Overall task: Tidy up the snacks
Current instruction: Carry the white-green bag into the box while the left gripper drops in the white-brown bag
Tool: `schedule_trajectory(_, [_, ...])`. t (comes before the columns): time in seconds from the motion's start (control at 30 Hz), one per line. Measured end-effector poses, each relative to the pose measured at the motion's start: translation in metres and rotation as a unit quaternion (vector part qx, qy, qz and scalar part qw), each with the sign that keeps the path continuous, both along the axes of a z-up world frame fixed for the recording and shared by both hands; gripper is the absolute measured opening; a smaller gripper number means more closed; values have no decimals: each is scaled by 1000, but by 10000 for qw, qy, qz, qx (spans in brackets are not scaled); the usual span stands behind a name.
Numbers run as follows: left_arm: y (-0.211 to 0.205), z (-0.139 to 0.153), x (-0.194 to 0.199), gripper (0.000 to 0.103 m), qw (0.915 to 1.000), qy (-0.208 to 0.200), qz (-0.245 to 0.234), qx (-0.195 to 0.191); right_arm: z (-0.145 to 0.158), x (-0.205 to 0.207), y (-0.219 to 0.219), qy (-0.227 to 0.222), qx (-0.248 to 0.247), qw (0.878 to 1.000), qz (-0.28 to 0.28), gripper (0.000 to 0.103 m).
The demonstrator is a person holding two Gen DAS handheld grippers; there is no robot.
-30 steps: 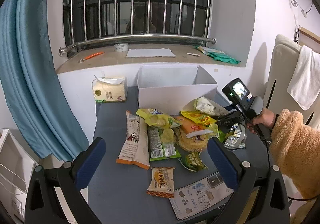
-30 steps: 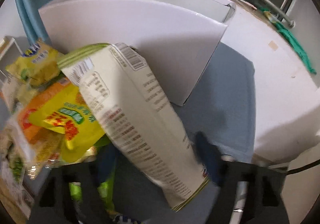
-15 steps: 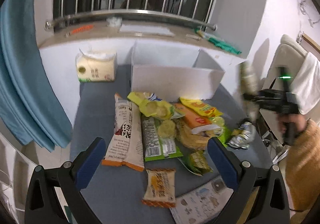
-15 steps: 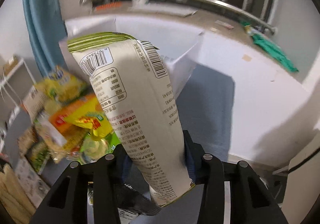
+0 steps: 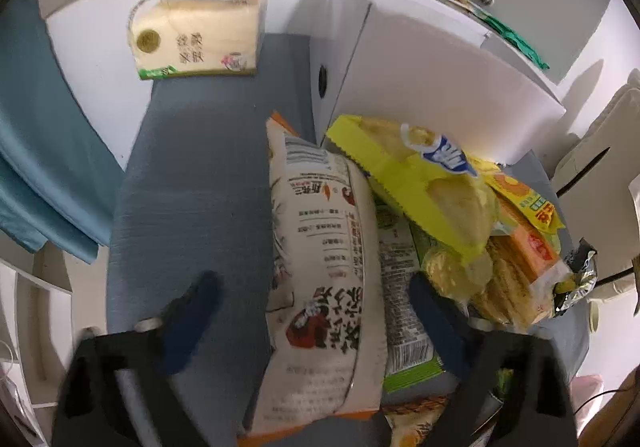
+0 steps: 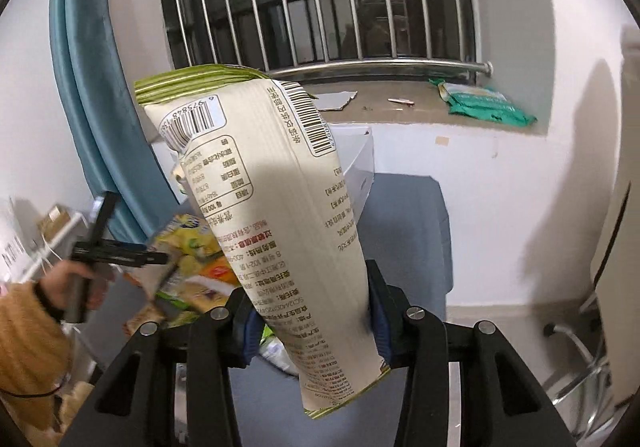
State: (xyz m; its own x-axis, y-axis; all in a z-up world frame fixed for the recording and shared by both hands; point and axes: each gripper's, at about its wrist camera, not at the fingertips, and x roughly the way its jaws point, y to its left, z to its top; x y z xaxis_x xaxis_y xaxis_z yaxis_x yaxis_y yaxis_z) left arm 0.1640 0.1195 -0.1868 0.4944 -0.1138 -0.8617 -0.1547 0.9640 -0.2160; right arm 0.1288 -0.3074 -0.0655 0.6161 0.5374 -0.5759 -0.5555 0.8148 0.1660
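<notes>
My right gripper [image 6: 310, 321] is shut on a tall cream snack bag with a green top [image 6: 276, 215] and holds it upright in the air in front of the white box [image 6: 360, 163]. My left gripper [image 5: 316, 303] is open, low over the snack pile, its fingers on either side of a long white and orange bag [image 5: 320, 267]. A yellow chip bag [image 5: 420, 183], a green packet [image 5: 404, 311] and an orange cracker pack [image 5: 524, 247] lie to its right. The white box [image 5: 432, 79] stands behind them. The left gripper also shows in the right wrist view [image 6: 160, 259].
A tissue pack [image 5: 196, 39] stands at the back left of the grey-blue table [image 5: 192, 199]. A blue curtain [image 5: 24, 151] hangs at the left. A window ledge with a green packet [image 6: 484, 103] runs behind the box. A crumpled wrapper [image 5: 576, 279] lies at the right.
My right gripper has lifted the cream bag off the pile and turned it upright. My left gripper has dropped down and forward to the long white bag.
</notes>
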Motion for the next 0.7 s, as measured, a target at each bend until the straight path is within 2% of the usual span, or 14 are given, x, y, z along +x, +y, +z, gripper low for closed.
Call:
schedule_trajectory(0.03, [0, -4, 1, 53, 9999, 61, -84, -59, -2, -6, 1, 48, 59, 10000, 5, 48])
schedule_trajectory(0.17, [-1, -7, -4, 45, 9998, 34, -151, -88, -10, -16, 5, 234, 240, 9994, 107, 48])
schedule_trajectory(0.3, [-5, -3, -26, 42, 9998, -143, -154, 38, -17, -17, 10, 348, 202, 9990, 177, 48])
schedule_trajectory(0.43, [1, 9, -55, 42, 9994, -333, 65, 66, -21, -9, 18, 517, 292, 9979, 251, 48])
schedule_trajectory(0.57, [6, 46, -88, 42, 9951, -931, 333, -50, -26, 9, 28, 970, 584, 9931, 314, 48])
schedule_trajectory(0.7, [4, 95, -86, 42, 9853, -1661, 314, -241, -18, 53, 45, 1360, 974, 9856, 259, 48])
